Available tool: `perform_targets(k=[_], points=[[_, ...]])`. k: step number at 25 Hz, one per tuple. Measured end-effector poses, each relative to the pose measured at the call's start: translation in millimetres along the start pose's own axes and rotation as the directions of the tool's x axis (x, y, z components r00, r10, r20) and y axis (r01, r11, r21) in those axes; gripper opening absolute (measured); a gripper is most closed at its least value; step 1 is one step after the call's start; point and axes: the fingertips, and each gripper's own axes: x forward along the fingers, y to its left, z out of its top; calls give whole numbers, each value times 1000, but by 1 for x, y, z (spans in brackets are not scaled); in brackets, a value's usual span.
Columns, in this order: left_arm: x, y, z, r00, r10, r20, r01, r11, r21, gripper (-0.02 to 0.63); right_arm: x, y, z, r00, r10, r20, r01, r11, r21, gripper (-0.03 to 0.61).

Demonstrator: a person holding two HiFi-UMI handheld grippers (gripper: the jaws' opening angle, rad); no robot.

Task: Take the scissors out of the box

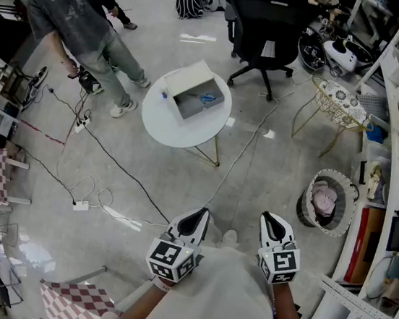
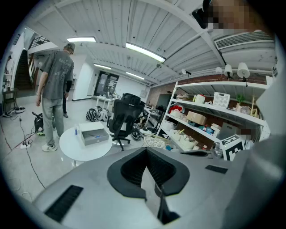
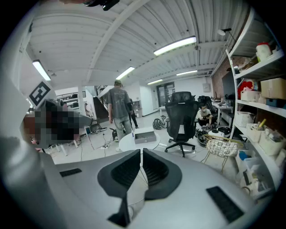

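Your left tool (image 1: 194, 224) and right tool (image 1: 272, 227) sit at the bottom centre of the head view, close to your body. Each has its jaws pressed together with nothing between them, as both gripper views confirm. Beyond them lies a stretch of bare floor crossed by cables. Further up, just left of centre, stands the round white surface (image 1: 167, 125) with the open box (image 1: 194, 89) on it. The scissors (image 1: 207, 98), showing a blue handle, lie inside the box. By my reading the task has not begun: you are well apart from the box, so the approach, the opening of a tool, the grasp and the lift all remain. A person (image 1: 74, 7) stands at the upper left, near the surface.
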Motion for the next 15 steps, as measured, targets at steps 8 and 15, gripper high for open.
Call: perform_targets(k=[8, 15], points=[[15, -30, -7, 999, -40, 23, 40, 999, -20, 11, 0, 7, 5, 999, 40, 19, -40, 999, -38, 79], [3, -30, -3, 997, -26, 67, 29, 998, -49, 11, 3, 19, 22, 991, 105, 82, -102, 994, -40, 80]])
